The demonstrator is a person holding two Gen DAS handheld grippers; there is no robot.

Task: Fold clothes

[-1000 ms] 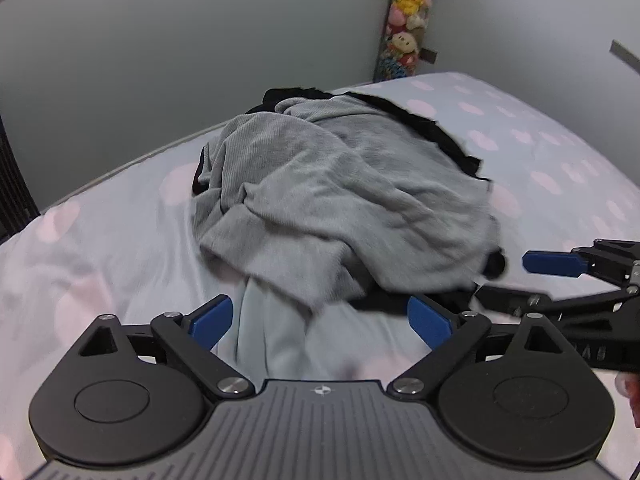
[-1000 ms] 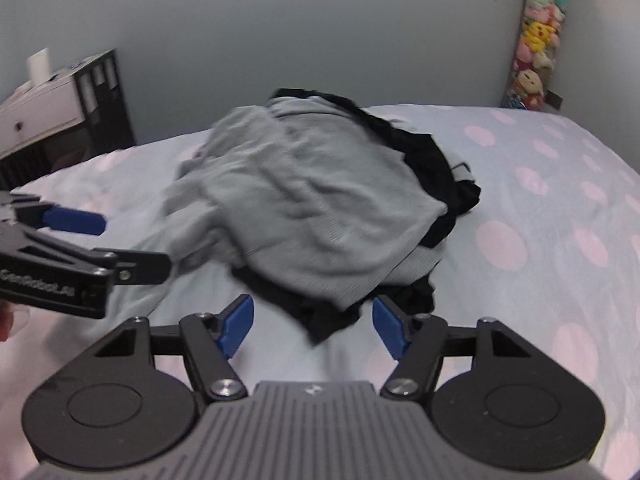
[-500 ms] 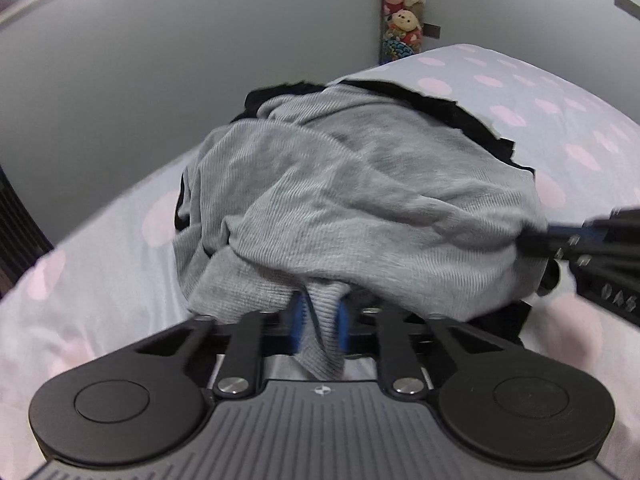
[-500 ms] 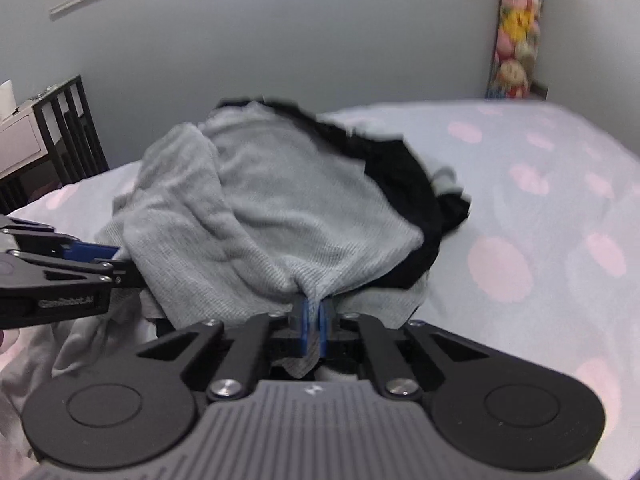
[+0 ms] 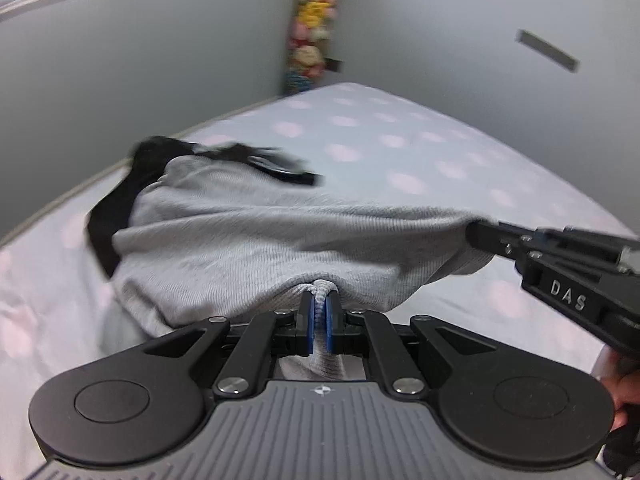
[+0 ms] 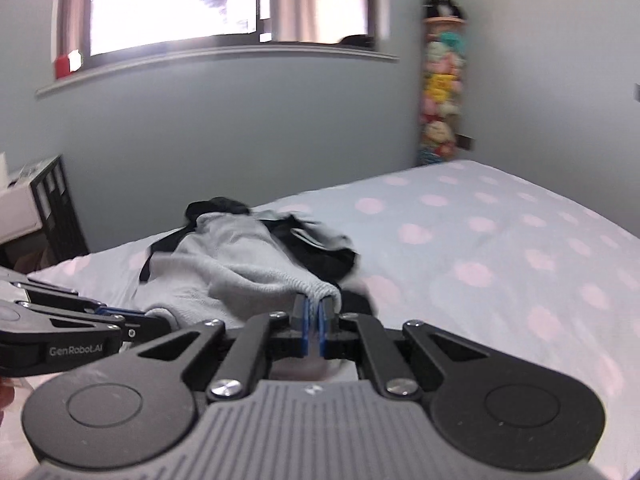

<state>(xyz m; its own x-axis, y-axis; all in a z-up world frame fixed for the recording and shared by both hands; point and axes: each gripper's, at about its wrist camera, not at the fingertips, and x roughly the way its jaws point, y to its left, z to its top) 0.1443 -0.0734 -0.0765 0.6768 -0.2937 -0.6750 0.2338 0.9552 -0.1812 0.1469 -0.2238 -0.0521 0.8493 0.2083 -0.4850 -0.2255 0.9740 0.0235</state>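
Observation:
A grey ribbed garment [image 5: 248,240] is stretched between both grippers above the bed; it also shows in the right wrist view [image 6: 236,268]. My left gripper [image 5: 319,316] is shut on its near edge. My right gripper [image 6: 314,316] is shut on another part of the edge and shows at the right of the left wrist view [image 5: 480,234]. The left gripper shows at the left of the right wrist view [image 6: 156,322]. A black garment [image 5: 116,208] lies under the grey one and shows in the right wrist view [image 6: 320,248].
The bed [image 6: 500,248] has a pale sheet with pink dots. A grey wall and a window [image 6: 172,0] stand behind it. A column of plush toys [image 6: 440,80] fills the corner. A dark rack [image 6: 60,204] stands left of the bed.
Both grippers went from open to shut on the grey garment's edge, then lifted and pulled it toward me, stretching it and dragging it off the black garment.

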